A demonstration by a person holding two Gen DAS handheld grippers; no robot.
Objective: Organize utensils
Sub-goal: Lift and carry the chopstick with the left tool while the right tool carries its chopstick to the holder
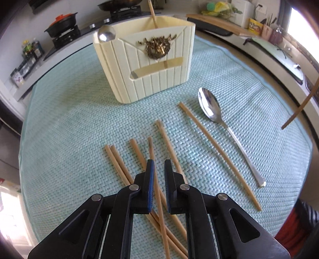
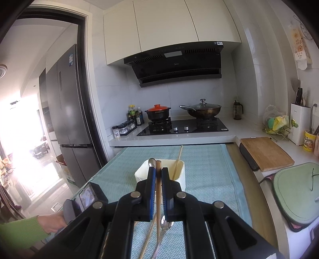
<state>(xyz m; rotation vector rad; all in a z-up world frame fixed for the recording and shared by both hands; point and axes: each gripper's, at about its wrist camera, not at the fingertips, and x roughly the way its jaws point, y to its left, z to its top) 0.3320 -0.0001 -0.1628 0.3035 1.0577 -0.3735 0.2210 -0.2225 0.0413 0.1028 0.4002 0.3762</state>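
Observation:
A cream utensil holder (image 1: 143,59) stands on the teal mat (image 1: 69,119) with a spoon (image 1: 106,32) and one chopstick (image 1: 153,15) upright in it. Several loose chopsticks (image 1: 137,155) lie fanned on the mat in front of it. Another chopstick (image 1: 215,149) and a steel spoon (image 1: 211,107) lie to their right. My left gripper (image 1: 159,165) hangs low over the fan, fingers nearly together and holding nothing; one chopstick shows on the mat through the slit. My right gripper (image 2: 158,171) is shut on a chopstick (image 2: 158,199), held upright short of the holder (image 2: 180,179).
Behind the mat are a hob (image 2: 182,127) with a red-lidded pot (image 2: 157,112) and a wok (image 2: 203,111). A wooden cutting board (image 2: 267,152) and a green tray (image 2: 297,195) sit on the right counter. A hand in a green sleeve (image 2: 20,229) is at the lower left.

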